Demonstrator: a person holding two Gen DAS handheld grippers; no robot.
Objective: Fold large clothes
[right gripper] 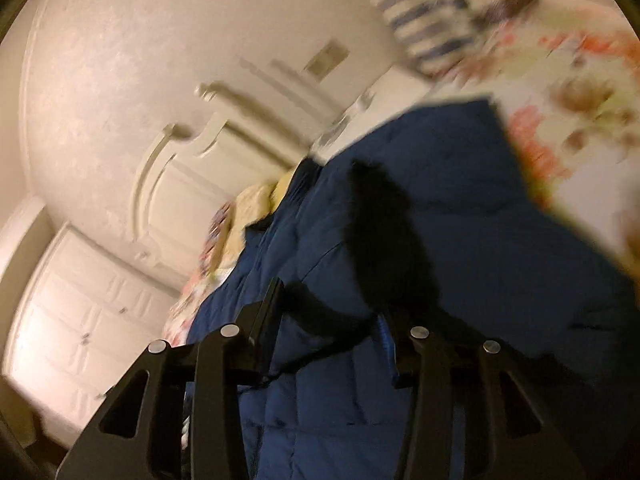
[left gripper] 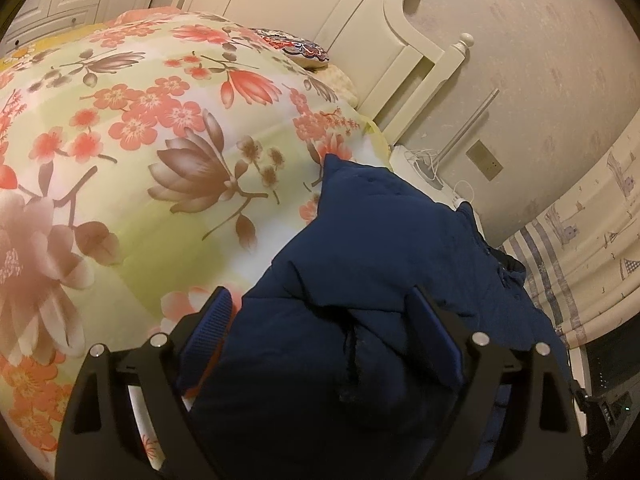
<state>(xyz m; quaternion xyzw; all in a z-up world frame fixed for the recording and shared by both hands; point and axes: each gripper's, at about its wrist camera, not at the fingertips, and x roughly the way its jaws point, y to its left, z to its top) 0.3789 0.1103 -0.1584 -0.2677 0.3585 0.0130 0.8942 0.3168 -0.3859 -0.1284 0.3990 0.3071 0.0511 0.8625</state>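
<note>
A navy padded jacket (left gripper: 380,232) lies bunched on the floral quilt (left gripper: 160,140) near the bed's right edge. In the left wrist view my left gripper (left gripper: 324,304) stands wide over it, with a thick fold bulging up between the blue pads (left gripper: 212,320); I see no pinch. The right wrist view is motion-blurred. There my right gripper (right gripper: 328,308) is narrowed on the jacket (right gripper: 460,208), with blue fabric and a dark band of it caught between the fingers. A dark shadow falls across the jacket ahead of it.
A cream headboard (left gripper: 340,20) and a patterned pillow (left gripper: 300,48) are at the bed's far end. A white bedside stand (left gripper: 420,168) with cables sits by the wall, a striped curtain (left gripper: 580,260) to the right. White wardrobe doors (right gripper: 72,320) stand beyond the bed.
</note>
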